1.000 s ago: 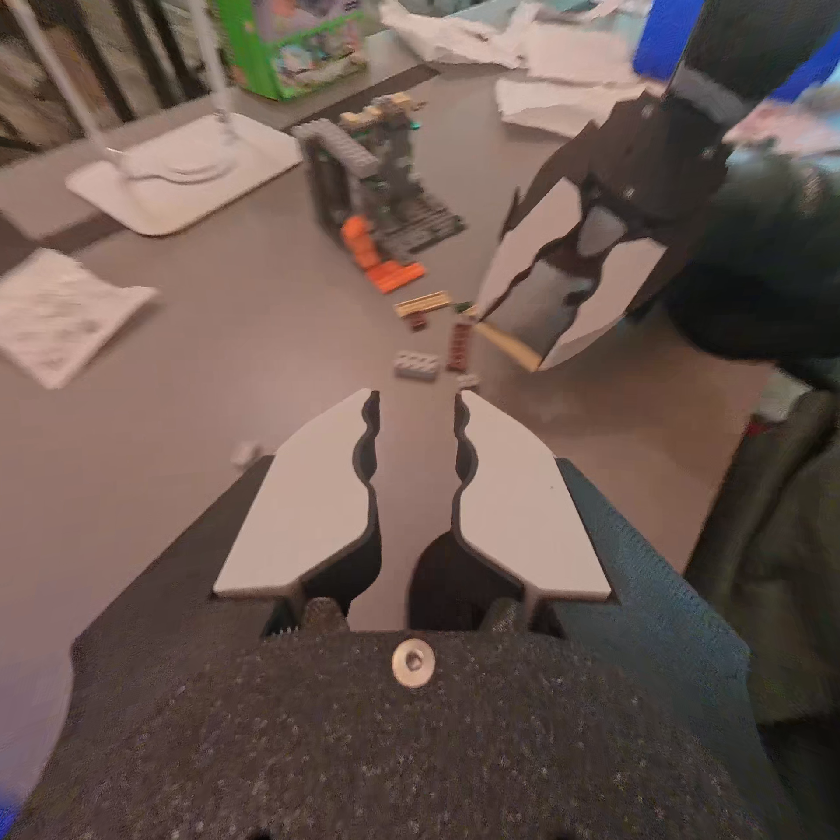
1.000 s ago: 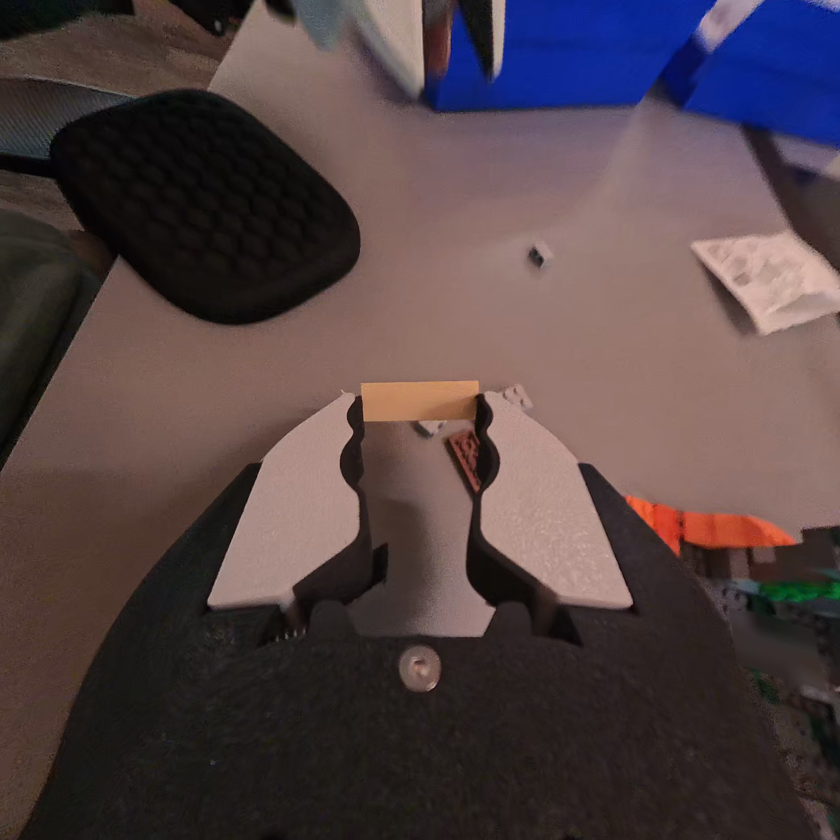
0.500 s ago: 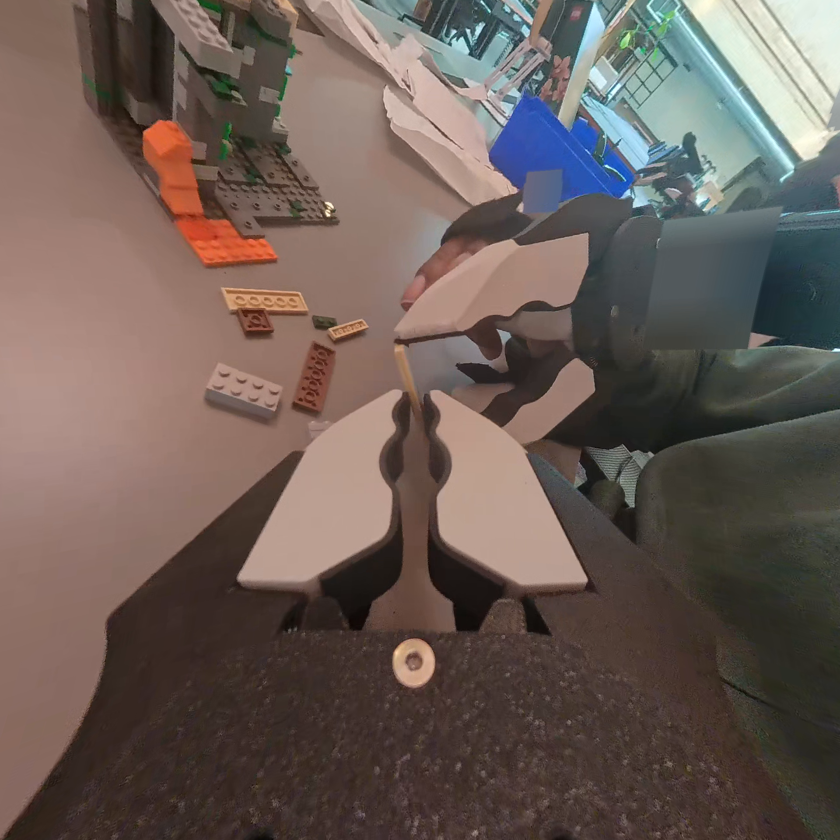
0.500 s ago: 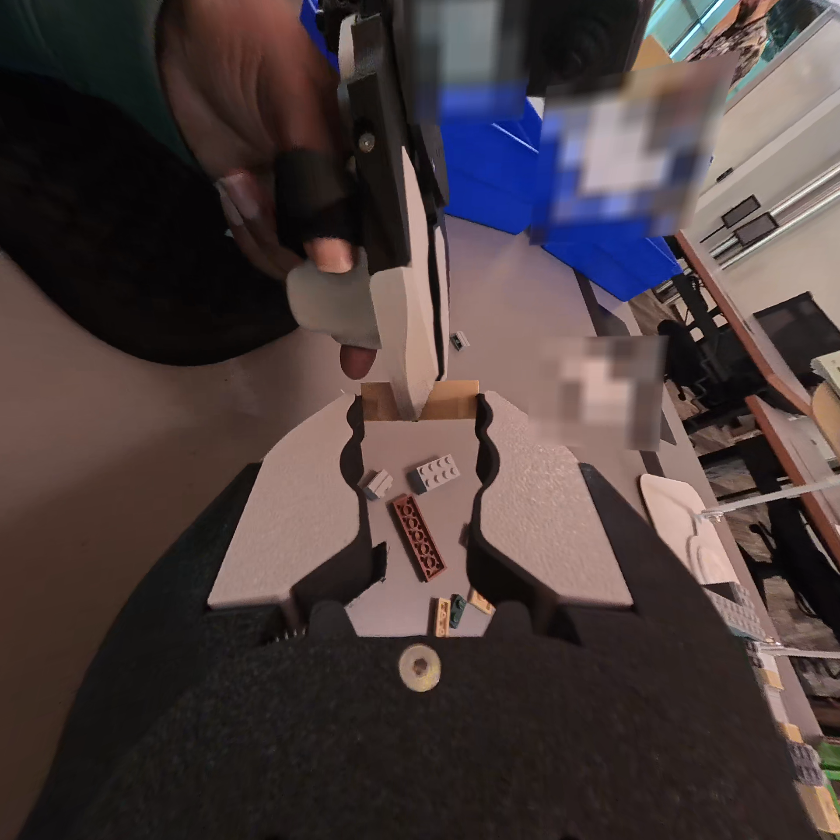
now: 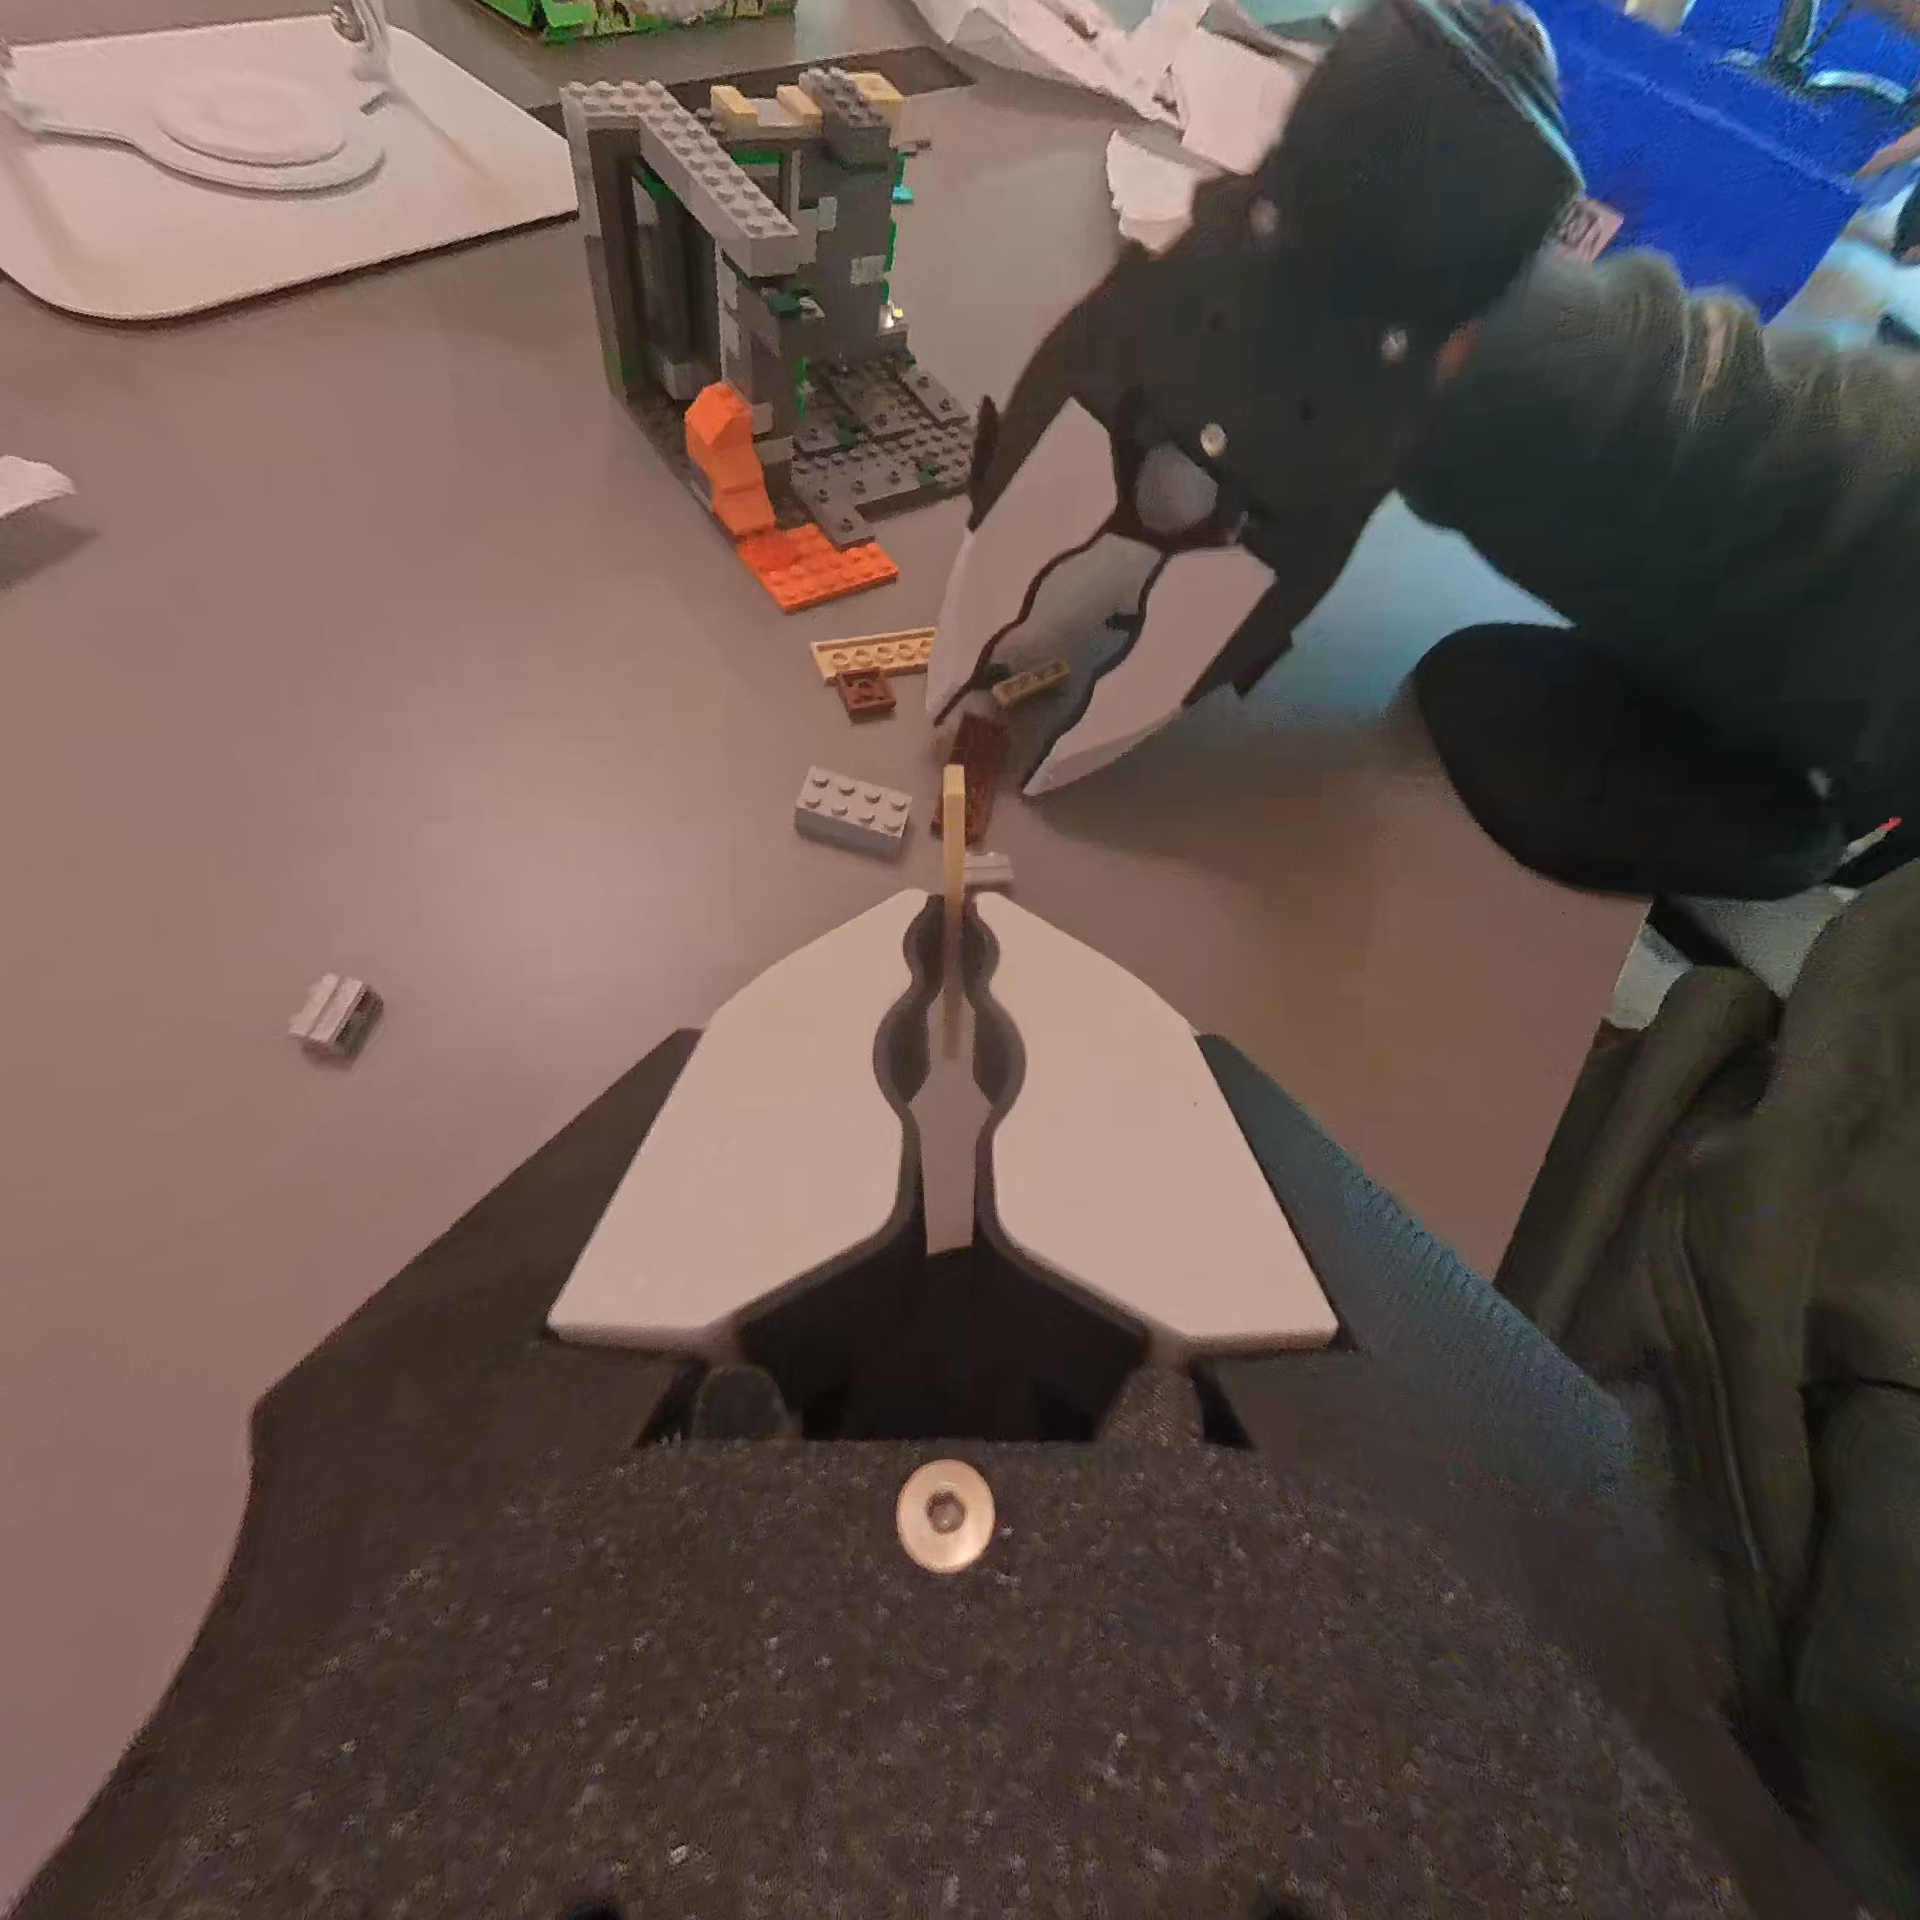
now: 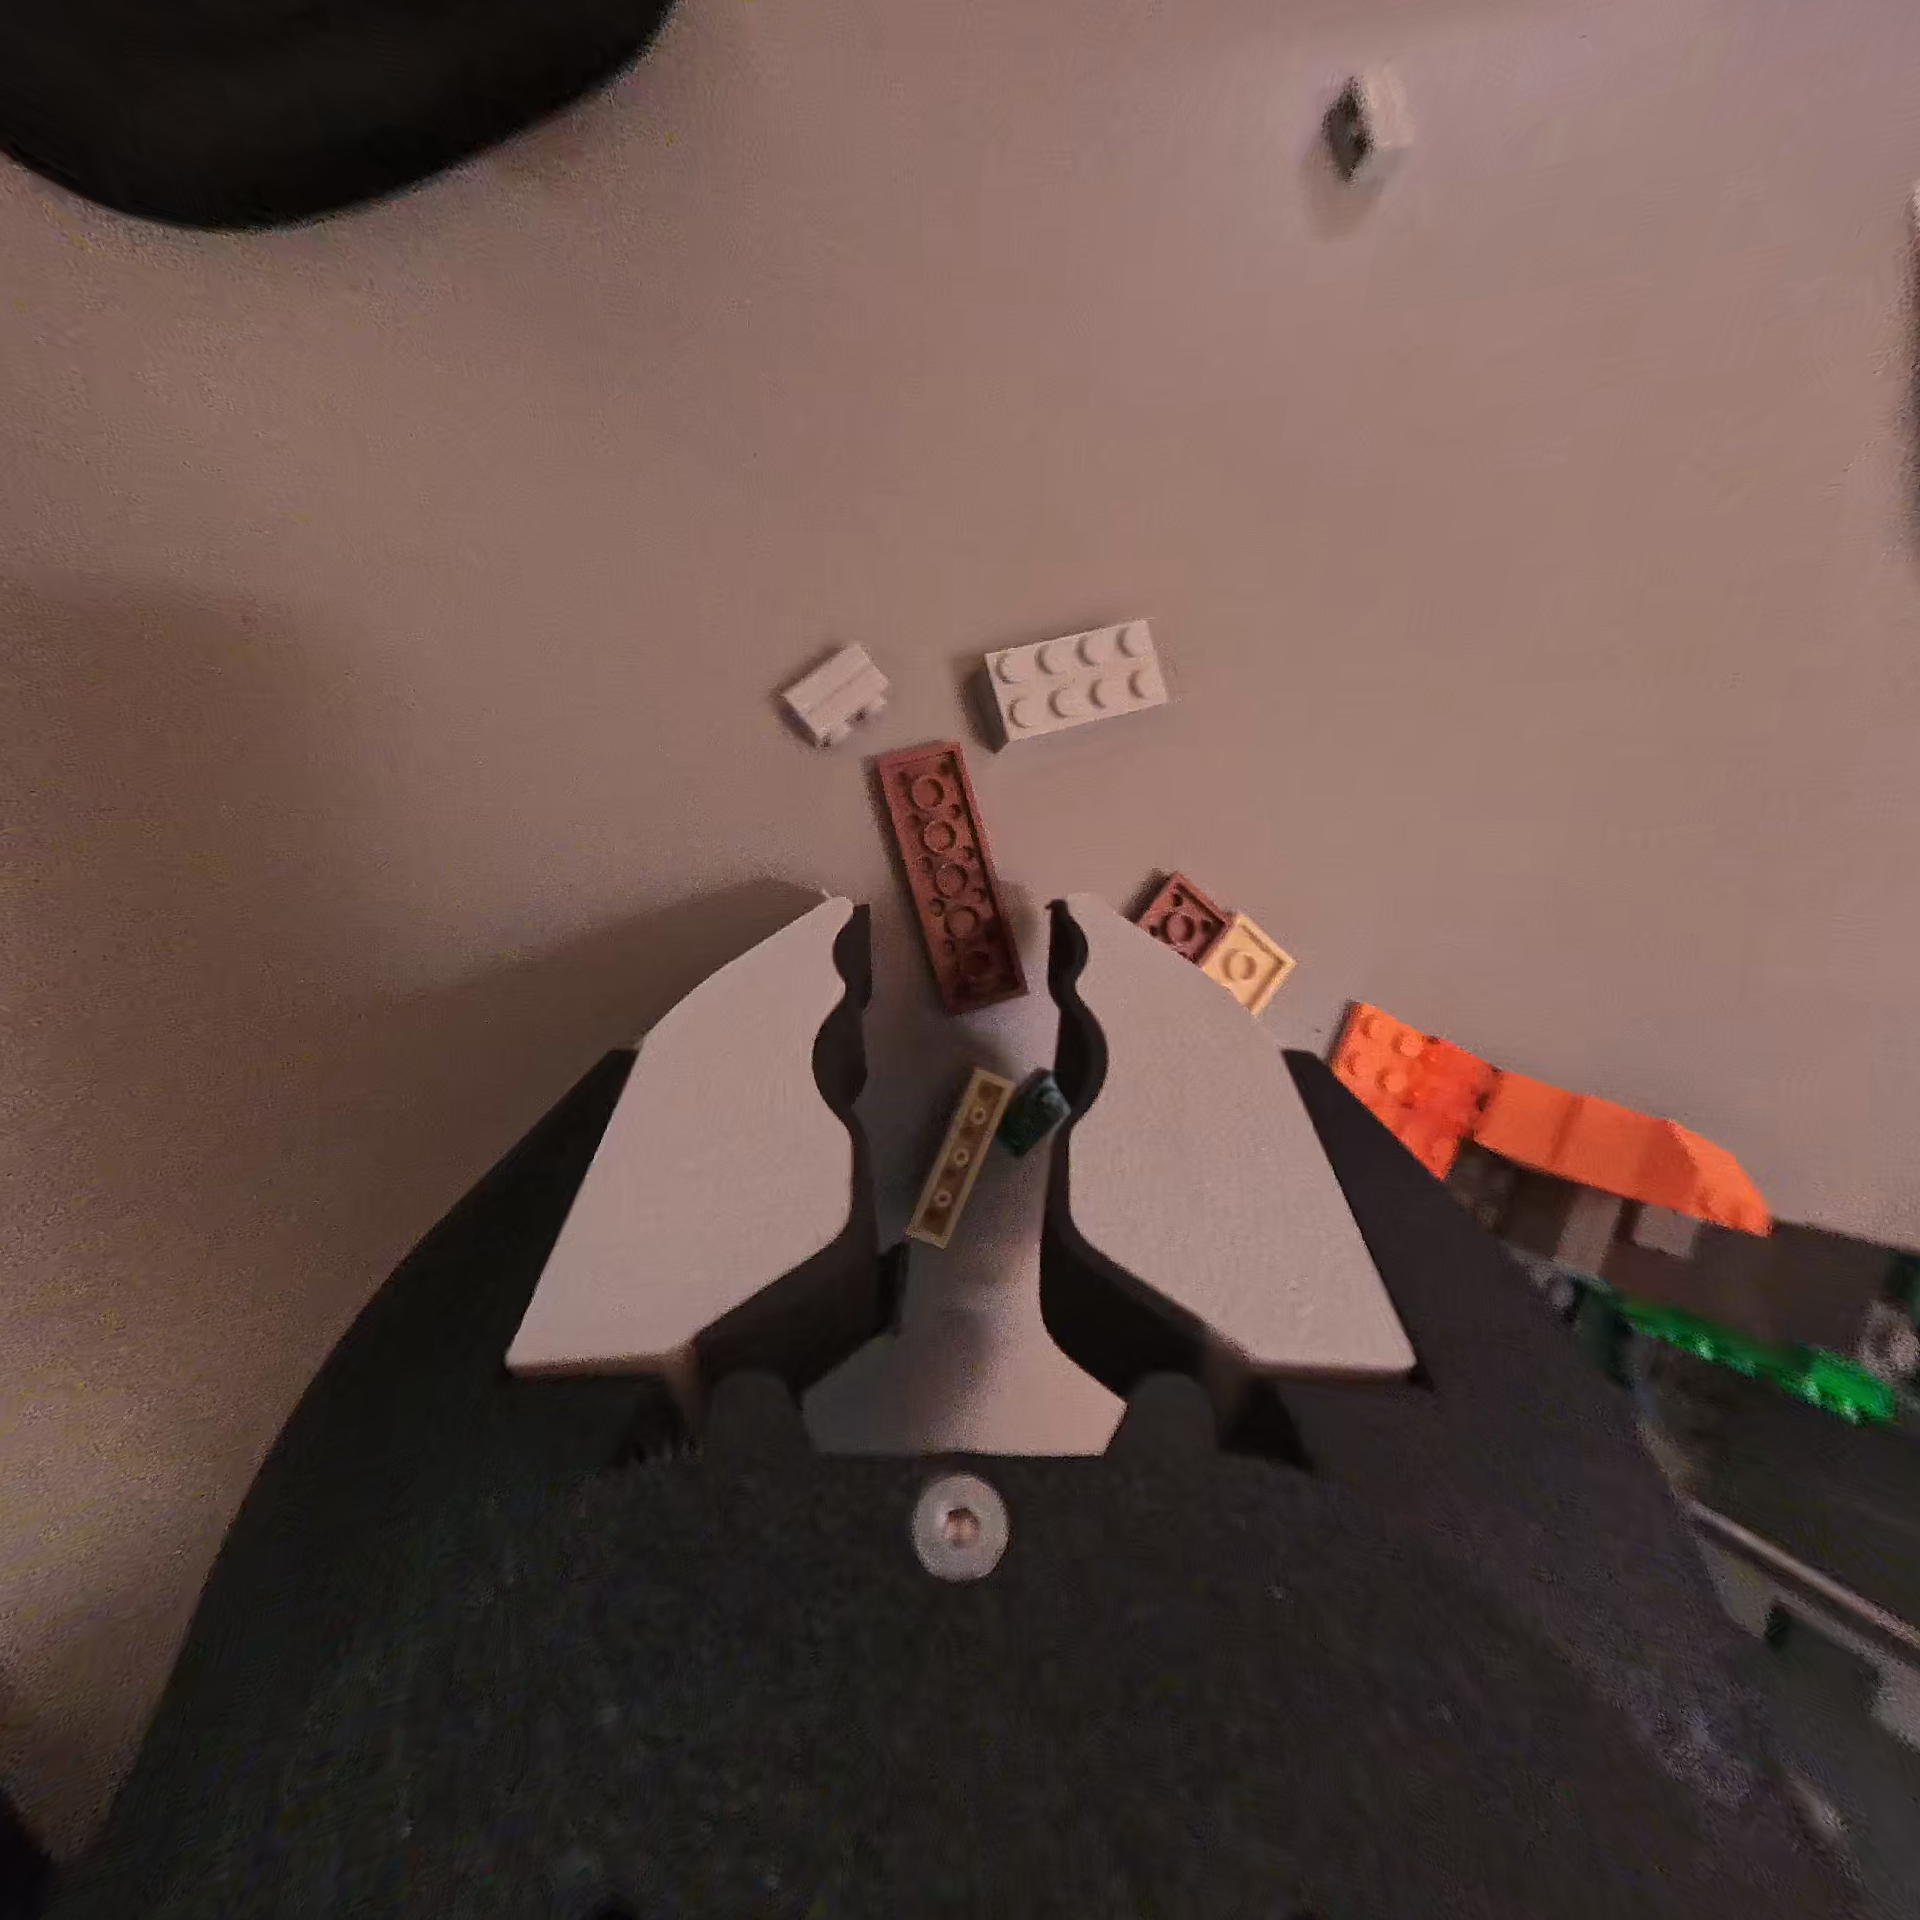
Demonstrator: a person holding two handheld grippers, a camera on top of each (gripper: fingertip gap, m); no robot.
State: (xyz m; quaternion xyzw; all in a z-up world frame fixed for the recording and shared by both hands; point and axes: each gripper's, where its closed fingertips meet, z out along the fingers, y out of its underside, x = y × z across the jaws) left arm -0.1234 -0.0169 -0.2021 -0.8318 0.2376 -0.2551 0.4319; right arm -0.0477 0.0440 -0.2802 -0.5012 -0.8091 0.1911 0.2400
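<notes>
Tan plate (image 5: 953, 831) stands on edge, clamped between the left gripper (image 5: 953, 914) fingers; right gripper (image 6: 951, 920) fingers are spread, straddling a brown plate (image 6: 951, 878) on the surface (image 6: 520, 520).

Left gripper (image 5: 952, 914) is pinching a thin tan plate (image 5: 952, 831) edge-on, sticking up and out past the tips. Right gripper (image 6: 951, 914) hangs open and bare over a brown plate (image 6: 951, 878) lying flat, studs down, on the grey table (image 6: 520, 623), near a grey brick (image 6: 1075, 681).
</notes>
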